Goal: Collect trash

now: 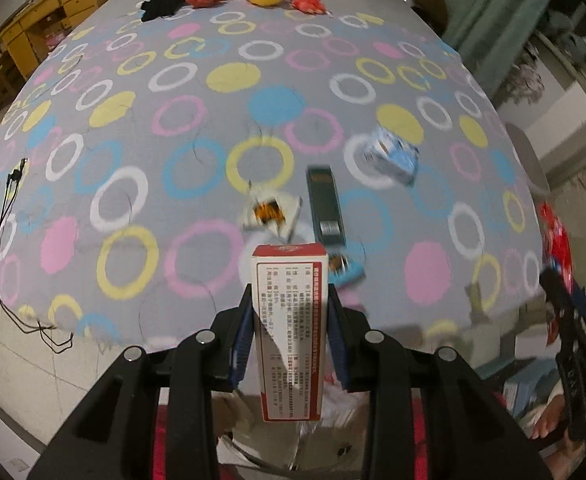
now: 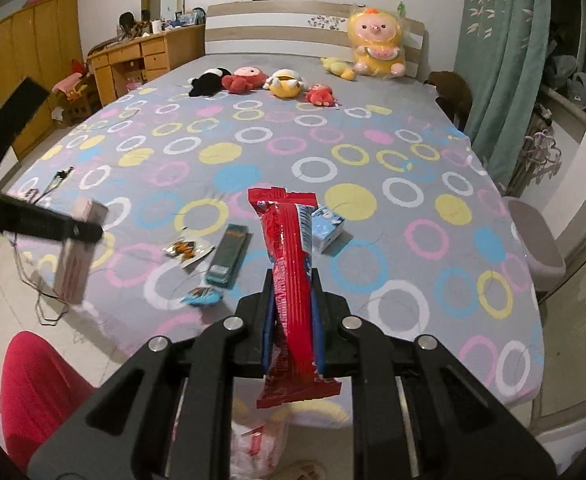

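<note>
Red wrapper (image 2: 293, 280) clamped in right tongs (image 2: 293, 300).

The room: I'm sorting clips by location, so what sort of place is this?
A bedroom, most likely. A wide bed with a headboard fills it, plush toys lie along its far end, and a wooden desk and wardrobe stand beside it.

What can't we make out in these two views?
- Left wrist view: print on the red-and-white box held in the left tool is too small to read.
- Left wrist view: the right tool is blurred and cut off by the edge.
- Right wrist view: the plastic bag below is mostly hidden by the right tool and its red wrapper.
</note>
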`<action>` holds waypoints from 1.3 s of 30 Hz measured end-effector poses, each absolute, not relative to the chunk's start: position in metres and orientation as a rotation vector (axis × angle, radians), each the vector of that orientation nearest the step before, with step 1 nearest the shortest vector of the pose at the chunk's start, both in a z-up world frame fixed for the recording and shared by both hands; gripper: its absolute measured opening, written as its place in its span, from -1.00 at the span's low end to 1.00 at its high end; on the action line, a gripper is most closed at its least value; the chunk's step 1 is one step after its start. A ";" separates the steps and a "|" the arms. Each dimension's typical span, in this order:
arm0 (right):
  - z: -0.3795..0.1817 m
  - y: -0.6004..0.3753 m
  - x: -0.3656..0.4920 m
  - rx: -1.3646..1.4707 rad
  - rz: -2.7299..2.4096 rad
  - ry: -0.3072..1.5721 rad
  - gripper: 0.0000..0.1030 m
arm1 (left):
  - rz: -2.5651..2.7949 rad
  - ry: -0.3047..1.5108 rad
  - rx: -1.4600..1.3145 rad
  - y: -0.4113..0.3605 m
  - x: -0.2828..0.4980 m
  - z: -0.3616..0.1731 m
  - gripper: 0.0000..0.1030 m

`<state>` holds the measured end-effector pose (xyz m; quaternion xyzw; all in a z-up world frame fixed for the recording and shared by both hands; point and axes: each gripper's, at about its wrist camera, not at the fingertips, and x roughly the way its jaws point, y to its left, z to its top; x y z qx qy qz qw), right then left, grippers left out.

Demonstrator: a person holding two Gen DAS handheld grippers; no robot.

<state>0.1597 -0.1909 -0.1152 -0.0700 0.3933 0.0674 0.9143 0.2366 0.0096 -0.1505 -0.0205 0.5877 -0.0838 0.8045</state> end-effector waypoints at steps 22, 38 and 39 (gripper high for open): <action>-0.120 -0.167 0.035 -0.162 0.192 0.807 -0.70 | -0.217 1.254 0.000 -0.031 0.108 -0.177 -0.36; -0.152 -0.155 -0.020 -0.122 0.187 0.847 -0.70 | -0.231 1.285 -0.044 -0.039 0.065 -0.213 -0.36; -0.154 -0.154 -0.022 -0.121 0.186 0.849 -0.70 | -0.231 1.288 -0.050 -0.039 0.063 -0.217 -0.36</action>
